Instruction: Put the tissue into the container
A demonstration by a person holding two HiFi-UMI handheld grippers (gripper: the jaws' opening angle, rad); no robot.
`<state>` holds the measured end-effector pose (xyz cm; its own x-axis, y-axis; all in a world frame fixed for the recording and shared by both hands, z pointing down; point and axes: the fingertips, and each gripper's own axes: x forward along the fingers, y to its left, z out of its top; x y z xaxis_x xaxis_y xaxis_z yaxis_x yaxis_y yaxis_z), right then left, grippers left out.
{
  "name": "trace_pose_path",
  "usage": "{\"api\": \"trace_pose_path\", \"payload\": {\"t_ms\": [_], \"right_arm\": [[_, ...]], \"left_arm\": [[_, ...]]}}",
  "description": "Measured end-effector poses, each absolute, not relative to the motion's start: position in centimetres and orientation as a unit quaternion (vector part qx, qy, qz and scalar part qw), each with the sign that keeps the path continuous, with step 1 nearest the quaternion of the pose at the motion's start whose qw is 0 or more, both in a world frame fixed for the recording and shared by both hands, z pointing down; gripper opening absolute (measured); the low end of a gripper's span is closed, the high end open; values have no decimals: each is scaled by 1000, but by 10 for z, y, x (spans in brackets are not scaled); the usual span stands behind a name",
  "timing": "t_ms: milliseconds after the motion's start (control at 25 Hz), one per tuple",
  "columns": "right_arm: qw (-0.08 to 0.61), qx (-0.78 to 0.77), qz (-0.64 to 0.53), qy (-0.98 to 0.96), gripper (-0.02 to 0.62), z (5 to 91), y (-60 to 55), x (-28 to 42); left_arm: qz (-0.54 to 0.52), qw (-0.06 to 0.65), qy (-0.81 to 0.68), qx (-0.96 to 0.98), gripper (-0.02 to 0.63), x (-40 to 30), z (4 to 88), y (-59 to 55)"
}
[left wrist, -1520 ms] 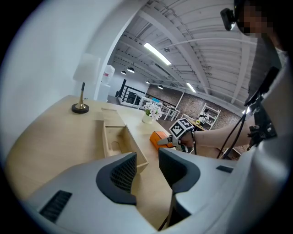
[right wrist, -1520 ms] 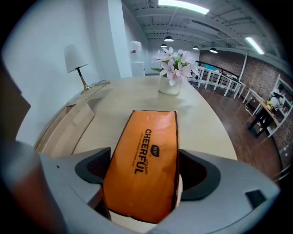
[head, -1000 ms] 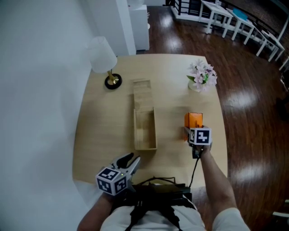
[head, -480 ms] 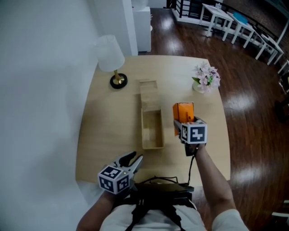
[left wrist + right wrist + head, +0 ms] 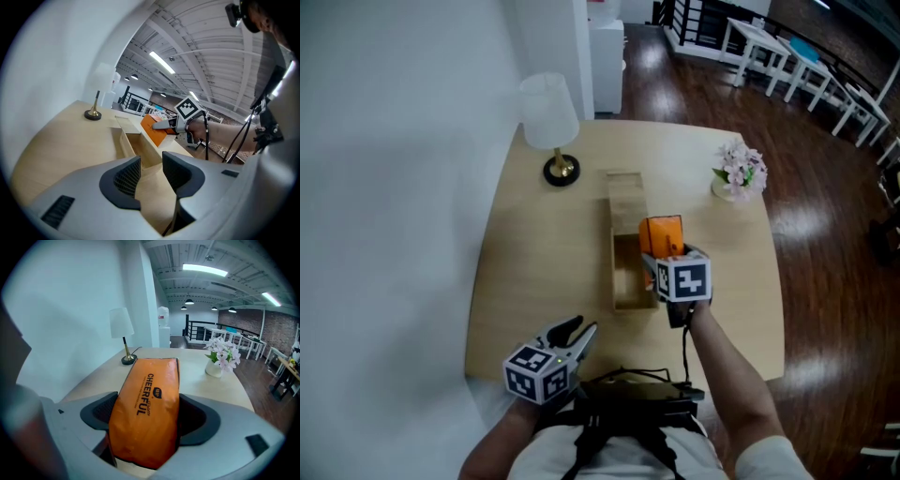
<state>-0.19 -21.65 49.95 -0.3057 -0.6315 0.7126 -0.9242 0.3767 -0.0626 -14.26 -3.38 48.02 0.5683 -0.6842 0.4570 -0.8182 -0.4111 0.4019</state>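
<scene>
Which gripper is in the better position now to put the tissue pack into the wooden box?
Right. The right gripper clamps the orange plastic tissue pack in its fingers, just over the long open wooden box. The left gripper is open and empty, by the pale wooden table's near edge.

Centre frame, a bright orange soft plastic tissue pack (image 5: 145, 394) bore dark lettering. The light grey left gripper (image 5: 151, 173) and right gripper (image 5: 662, 248) had black pads and white cubes with black square markers. The long open wooden container (image 5: 619, 281) and wooden table (image 5: 534, 272) were pale tan. At right, the floor (image 5: 825, 234) was glossy dark brown.
</scene>
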Motion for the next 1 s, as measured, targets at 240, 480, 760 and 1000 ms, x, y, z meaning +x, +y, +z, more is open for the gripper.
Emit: {"api": "trace_pose_path", "payload": {"t_ms": [240, 480, 760, 1000], "right_arm": [[316, 496, 248, -770, 411, 513, -211, -32], [317, 500, 268, -760, 411, 530, -211, -49], [330, 500, 282, -749, 411, 552, -206, -66], [355, 505, 279, -736, 410, 570, -204, -69]], "left_arm": [[108, 304, -453, 831, 149, -161, 484, -32], [105, 306, -450, 832, 149, -172, 484, -32], [108, 307, -444, 835, 149, -179, 485, -30], [111, 308, -442, 835, 149, -185, 486, -29]]}}
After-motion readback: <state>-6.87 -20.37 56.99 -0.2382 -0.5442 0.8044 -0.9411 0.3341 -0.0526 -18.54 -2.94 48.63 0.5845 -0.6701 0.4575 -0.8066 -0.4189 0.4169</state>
